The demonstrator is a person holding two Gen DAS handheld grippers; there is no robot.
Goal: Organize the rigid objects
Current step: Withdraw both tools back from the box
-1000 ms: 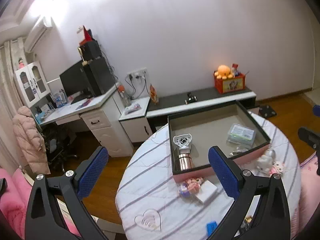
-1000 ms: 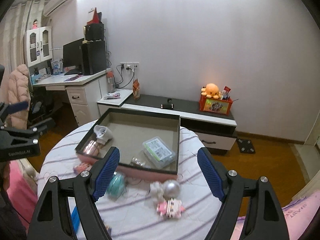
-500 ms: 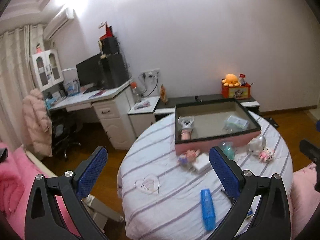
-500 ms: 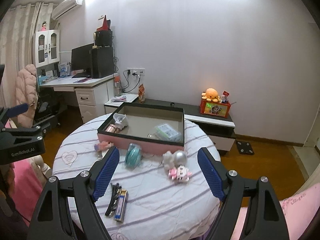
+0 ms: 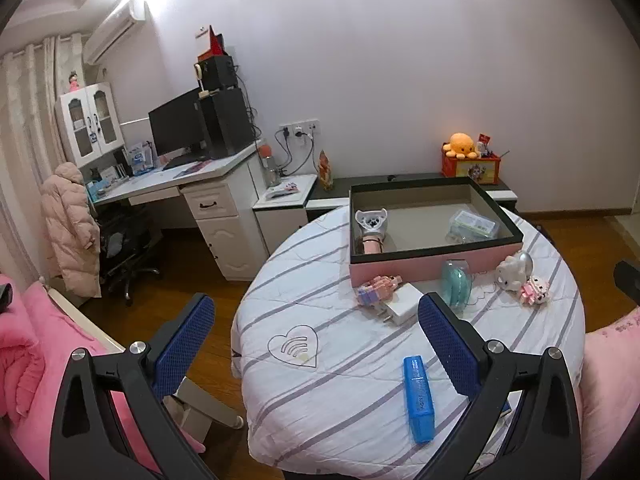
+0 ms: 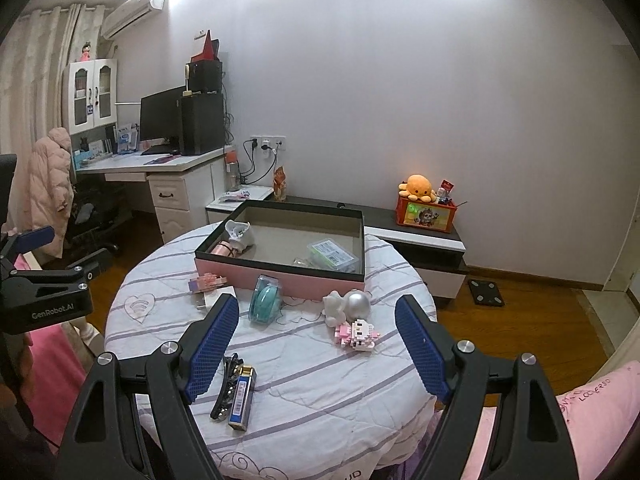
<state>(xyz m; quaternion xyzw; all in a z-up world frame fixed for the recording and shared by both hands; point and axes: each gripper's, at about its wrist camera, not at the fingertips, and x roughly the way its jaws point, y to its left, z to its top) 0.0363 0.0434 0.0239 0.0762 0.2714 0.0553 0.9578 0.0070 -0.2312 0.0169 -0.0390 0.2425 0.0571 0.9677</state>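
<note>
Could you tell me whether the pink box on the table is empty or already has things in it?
Partly filled: the box holds a clear case and a white-headed pink item; most of its floor is bare.

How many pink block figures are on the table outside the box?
2. One block figure lies by the box's near left corner; the other block figure lies in front of the silver ball. Others may be hidden.

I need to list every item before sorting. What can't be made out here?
- Blue case, left view: label too small to read.
- Small item beside the clear box, right view: half hidden by the tray wall.
- Dark clip, right view: partly behind the tong finger.
</note>
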